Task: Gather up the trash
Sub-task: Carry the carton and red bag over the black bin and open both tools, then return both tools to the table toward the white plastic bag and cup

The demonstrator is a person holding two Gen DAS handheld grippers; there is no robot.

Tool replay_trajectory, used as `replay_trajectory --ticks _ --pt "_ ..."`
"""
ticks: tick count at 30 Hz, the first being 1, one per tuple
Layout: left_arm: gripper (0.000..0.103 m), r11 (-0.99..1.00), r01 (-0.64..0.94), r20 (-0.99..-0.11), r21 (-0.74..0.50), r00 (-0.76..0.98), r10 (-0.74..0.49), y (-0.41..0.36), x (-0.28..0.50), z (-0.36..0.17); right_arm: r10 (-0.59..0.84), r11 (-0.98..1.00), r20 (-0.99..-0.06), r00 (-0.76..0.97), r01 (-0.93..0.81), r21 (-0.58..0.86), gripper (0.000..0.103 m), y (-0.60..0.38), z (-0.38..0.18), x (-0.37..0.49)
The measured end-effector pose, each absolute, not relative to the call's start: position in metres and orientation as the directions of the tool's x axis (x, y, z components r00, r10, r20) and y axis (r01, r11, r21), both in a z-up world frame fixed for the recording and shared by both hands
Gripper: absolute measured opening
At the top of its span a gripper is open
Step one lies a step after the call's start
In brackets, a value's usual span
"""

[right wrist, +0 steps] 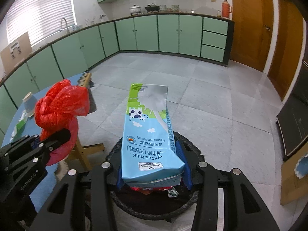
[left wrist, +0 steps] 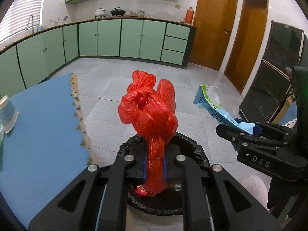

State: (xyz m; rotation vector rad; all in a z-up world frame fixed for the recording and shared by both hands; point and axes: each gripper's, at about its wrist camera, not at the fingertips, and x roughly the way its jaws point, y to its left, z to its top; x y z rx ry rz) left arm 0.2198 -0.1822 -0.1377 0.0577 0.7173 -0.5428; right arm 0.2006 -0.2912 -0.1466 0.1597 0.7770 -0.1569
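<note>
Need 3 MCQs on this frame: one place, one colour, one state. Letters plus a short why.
1. Where is the bin relative to the two claws?
A. on the blue table
B. below them, on the floor
C. on the counter

2. What colour is the knotted plastic bag?
A. red
B. white
C. green

3. What state is the right claw in?
A. open and empty
B. shut on nothing
C. shut on the milk carton

Answers:
1 B: both wrist views show the black-lined rim under the fingers, on the floor tiles.
2 A: it is bright red in both views.
3 C: the blue pads press both sides of the carton; the left claw likewise pinches the bag's neck.
</note>
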Motion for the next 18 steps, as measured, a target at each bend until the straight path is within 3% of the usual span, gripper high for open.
replay_trajectory --ticks 8,10,12,18 --pt "0.016 0.837 0.524 -0.684 -0.156 0.554 -0.474 -0.208 0.247 -0.155 -0.071 0.968 -0.753 0.654 0.227 0.107 0.046 -0.322 -0.173 0.220" --pt "0.025 0.834 0.527 -0.693 -0.163 0.540 -0.477 -0.212 0.251 -0.158 -0.074 0.965 -0.761 0.644 0.240 0.109 0.051 -0.330 -0.179 0.224" --pt "0.041 0.836 0.523 -0.691 -0.166 0.543 -0.477 -0.212 0.252 -0.159 -0.079 0.962 -0.764 0.640 0.249 0.109 0.055 -0.335 -0.182 0.224" --pt "0.058 0.835 0.519 -0.678 -0.181 0.550 -0.488 -0.208 0.255 -0.152 -0.091 0.959 -0.764 0.639 0.263 0.105 0.066 -0.340 -0.184 0.224"
